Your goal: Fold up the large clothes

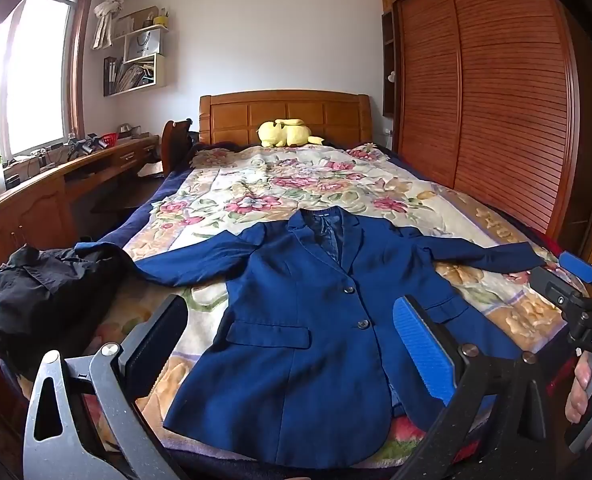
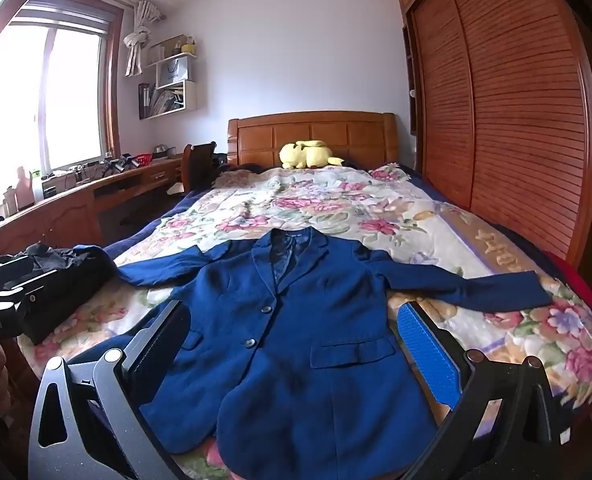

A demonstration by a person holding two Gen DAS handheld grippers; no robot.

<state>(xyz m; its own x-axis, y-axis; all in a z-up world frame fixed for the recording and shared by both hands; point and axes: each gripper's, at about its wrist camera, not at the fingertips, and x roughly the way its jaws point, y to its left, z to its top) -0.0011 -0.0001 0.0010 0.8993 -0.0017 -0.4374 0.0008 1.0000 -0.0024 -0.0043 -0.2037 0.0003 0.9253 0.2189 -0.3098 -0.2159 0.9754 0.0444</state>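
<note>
A navy blue blazer [image 1: 296, 320] lies face up and buttoned on the floral bedspread [image 1: 296, 184], collar toward the headboard, both sleeves spread out sideways. It also shows in the right wrist view [image 2: 296, 340]. My left gripper [image 1: 289, 344] is open and empty, hovering above the blazer's lower half near the bed's foot. My right gripper [image 2: 293, 348] is open and empty above the hem, with the floral bedspread [image 2: 336, 204] beyond; it shows at the right edge of the left wrist view [image 1: 576, 280], near the right sleeve cuff.
A black garment [image 1: 43, 284] lies bunched at the bed's left edge. A yellow plush toy [image 1: 285, 133] sits by the wooden headboard [image 1: 283, 114]. A wooden wardrobe [image 1: 488, 92] runs along the right. A desk [image 1: 55, 176] with clutter stands under the window at left.
</note>
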